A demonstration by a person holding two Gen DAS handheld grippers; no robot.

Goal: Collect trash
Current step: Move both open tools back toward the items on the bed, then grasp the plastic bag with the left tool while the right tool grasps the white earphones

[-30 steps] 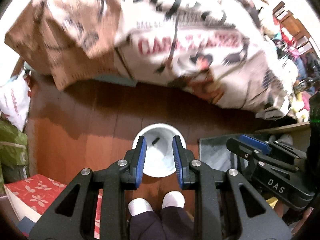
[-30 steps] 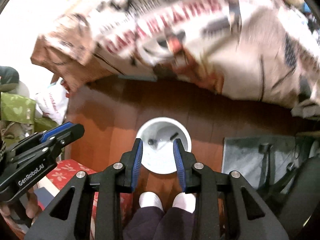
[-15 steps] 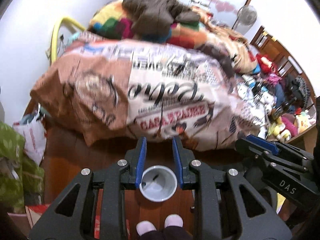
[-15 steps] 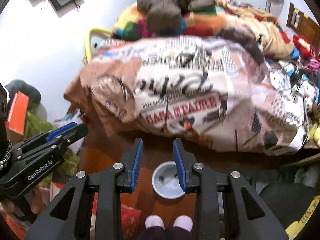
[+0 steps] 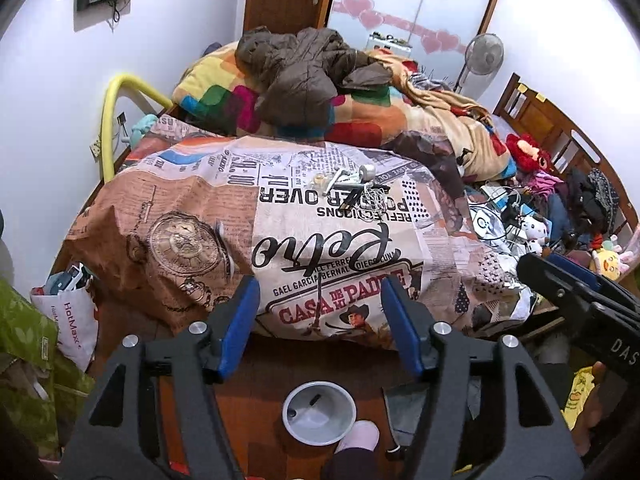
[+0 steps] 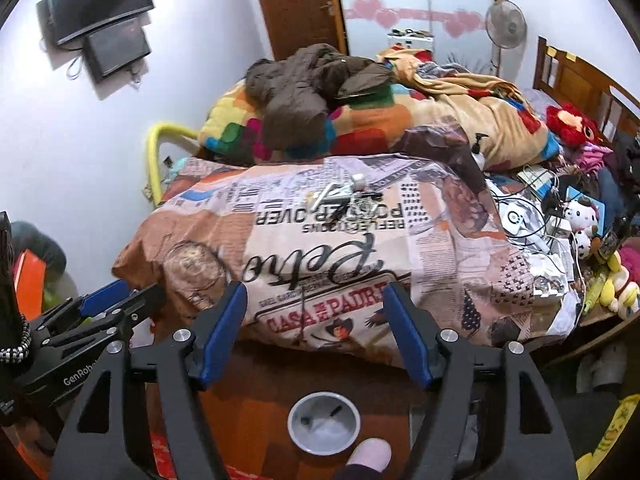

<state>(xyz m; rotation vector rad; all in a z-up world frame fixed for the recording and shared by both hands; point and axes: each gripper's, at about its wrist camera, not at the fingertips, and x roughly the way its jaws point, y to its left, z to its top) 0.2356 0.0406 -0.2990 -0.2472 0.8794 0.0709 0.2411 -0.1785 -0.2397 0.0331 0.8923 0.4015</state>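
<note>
Blue-padded and black-framed, the left tool (image 5: 320, 312) fills the lower part of its view, its jaws opening with nothing between them — only the printed bedspread (image 5: 280, 216) shows in the gap. The right tool (image 6: 316, 316) stands the same way at the bottom of its frame, jaws opening and empty. At the bottom centre of both views a white bin (image 5: 319, 413) sits on the wooden floor (image 5: 260, 384), just in front of the bed's near edge; a small dark piece lies on its bottom. A pale slipper toe (image 5: 360, 436) touches the bin's lower right rim. Above centre, a cluster of small items (image 5: 354, 184) — a white cord, a silvery cap, some loose bits — lies on the bedspread, well apart from the bin. A brown jacket (image 5: 296, 72) tops the piled blankets in the upper middle. At the left edge a white shopping bag (image 5: 70, 320) rests on the floor.
</note>
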